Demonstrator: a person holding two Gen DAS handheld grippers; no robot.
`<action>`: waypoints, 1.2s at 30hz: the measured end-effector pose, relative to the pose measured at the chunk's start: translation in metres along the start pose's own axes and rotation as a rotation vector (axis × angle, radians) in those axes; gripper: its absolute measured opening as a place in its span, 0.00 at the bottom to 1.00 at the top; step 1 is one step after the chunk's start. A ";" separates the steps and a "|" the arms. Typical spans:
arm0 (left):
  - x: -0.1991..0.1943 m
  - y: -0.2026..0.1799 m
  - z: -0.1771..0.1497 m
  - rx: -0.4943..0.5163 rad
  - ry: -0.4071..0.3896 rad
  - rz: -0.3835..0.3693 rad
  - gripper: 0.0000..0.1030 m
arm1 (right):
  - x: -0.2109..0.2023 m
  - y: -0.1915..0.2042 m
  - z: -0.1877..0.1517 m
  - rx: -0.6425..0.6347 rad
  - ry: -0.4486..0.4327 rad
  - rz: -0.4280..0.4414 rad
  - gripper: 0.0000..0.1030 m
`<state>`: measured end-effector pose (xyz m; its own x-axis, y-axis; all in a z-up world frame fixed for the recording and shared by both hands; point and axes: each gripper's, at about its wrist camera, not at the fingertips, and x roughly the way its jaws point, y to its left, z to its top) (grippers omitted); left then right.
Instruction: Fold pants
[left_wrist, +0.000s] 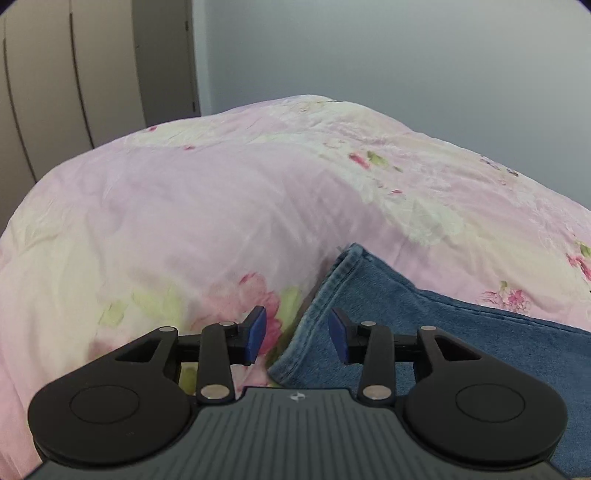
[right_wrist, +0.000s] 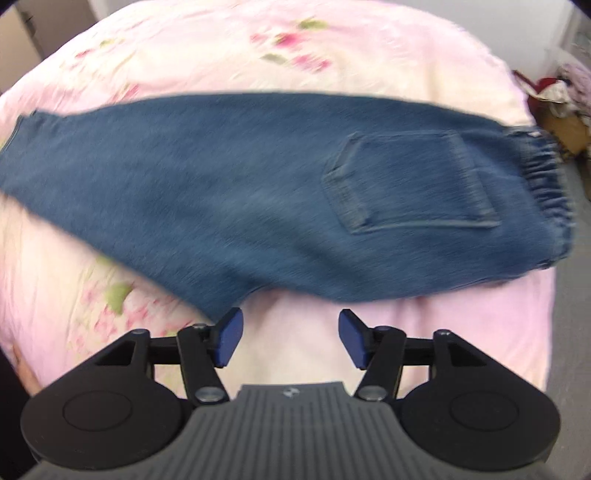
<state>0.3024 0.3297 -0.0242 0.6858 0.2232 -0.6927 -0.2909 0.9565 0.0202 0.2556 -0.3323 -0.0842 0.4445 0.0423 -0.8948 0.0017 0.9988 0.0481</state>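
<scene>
Right gripper (right_wrist: 291, 341) is closest to the lens in its view, blue fingers (right_wrist: 229, 341) spread apart with nothing between them, hanging over bare pink duvet (right_wrist: 424, 332) just short of the near edge of the pants (right_wrist: 221, 192). The pants are blue denim, lying flat across the bed, one leg stacked on the other as far as I can tell. Back pocket (right_wrist: 410, 181) faces up, the elastic waistband (right_wrist: 546, 184) sits off to the right and the leg hem (right_wrist: 22, 129) way over on the left. The shot's a bit motion-blurred.

Left gripper (left_wrist: 297, 336) is released too, holding nothing, right over that hem end (left_wrist: 332, 295) of the denim, which runs off to the right. Past it the flowery duvet humps up, then a pale wall (left_wrist: 406, 55) and wardrobe doors (left_wrist: 74, 74) at the back left.
</scene>
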 end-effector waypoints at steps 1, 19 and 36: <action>0.004 -0.009 0.005 0.027 -0.002 0.000 0.51 | -0.004 -0.012 0.006 0.015 -0.020 -0.030 0.59; 0.125 -0.058 0.019 0.000 0.119 0.035 0.69 | 0.057 -0.207 0.132 0.324 -0.122 -0.160 0.76; 0.096 -0.078 0.032 0.051 -0.025 0.085 0.16 | 0.054 -0.162 0.128 0.253 -0.191 -0.354 0.34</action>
<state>0.4124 0.2823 -0.0688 0.6767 0.3075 -0.6690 -0.3145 0.9423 0.1151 0.3946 -0.4949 -0.0837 0.5337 -0.3288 -0.7792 0.3910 0.9129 -0.1174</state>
